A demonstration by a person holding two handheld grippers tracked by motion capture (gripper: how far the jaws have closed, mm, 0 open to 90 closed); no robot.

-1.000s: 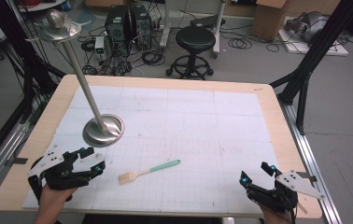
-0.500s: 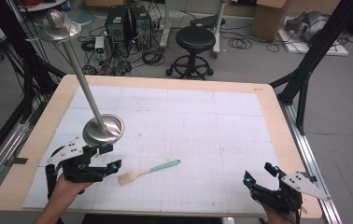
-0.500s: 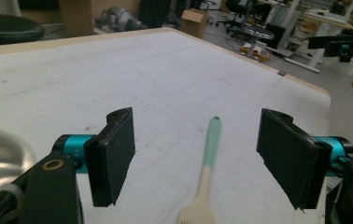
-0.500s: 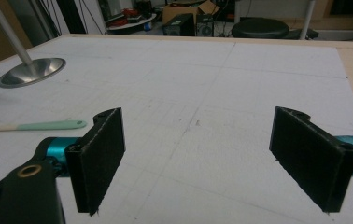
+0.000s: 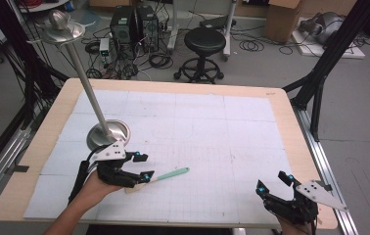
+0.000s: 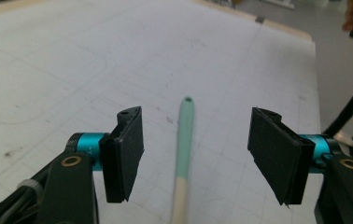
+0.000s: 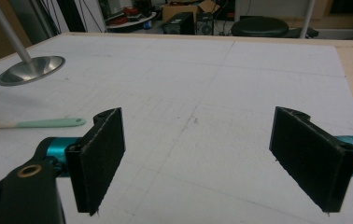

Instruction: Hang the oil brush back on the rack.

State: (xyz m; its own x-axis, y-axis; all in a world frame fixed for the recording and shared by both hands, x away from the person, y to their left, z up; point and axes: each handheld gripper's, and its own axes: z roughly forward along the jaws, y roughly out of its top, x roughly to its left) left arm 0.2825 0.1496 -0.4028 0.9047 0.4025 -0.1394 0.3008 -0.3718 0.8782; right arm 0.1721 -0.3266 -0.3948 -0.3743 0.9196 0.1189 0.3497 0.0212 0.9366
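Note:
A spatula with a mint-green handle [image 5: 171, 174] and a pale wooden end lies on the white gridded mat, left of centre near the front. My left gripper [image 5: 142, 166] hovers over its wooden end, open, jaws either side of the shaft. In the left gripper view the spatula [image 6: 184, 135] runs straight away between the two black pads [image 6: 128, 154]. My right gripper [image 5: 273, 185] stands open near the front right corner with nothing between its jaws; its own view shows the spatula [image 7: 48, 123] far to the left.
A metal stand with a round base [image 5: 107, 134] and a tall slanted pole topped by a dish [image 5: 61, 30] stands just behind the left gripper. The wooden table edge [image 5: 290, 122] frames the mat. A stool [image 5: 205, 41] and computer gear sit on the floor beyond.
My left gripper has moved right and forward from the table's front left corner to straddle the spatula's wooden end. The right gripper has barely shifted.

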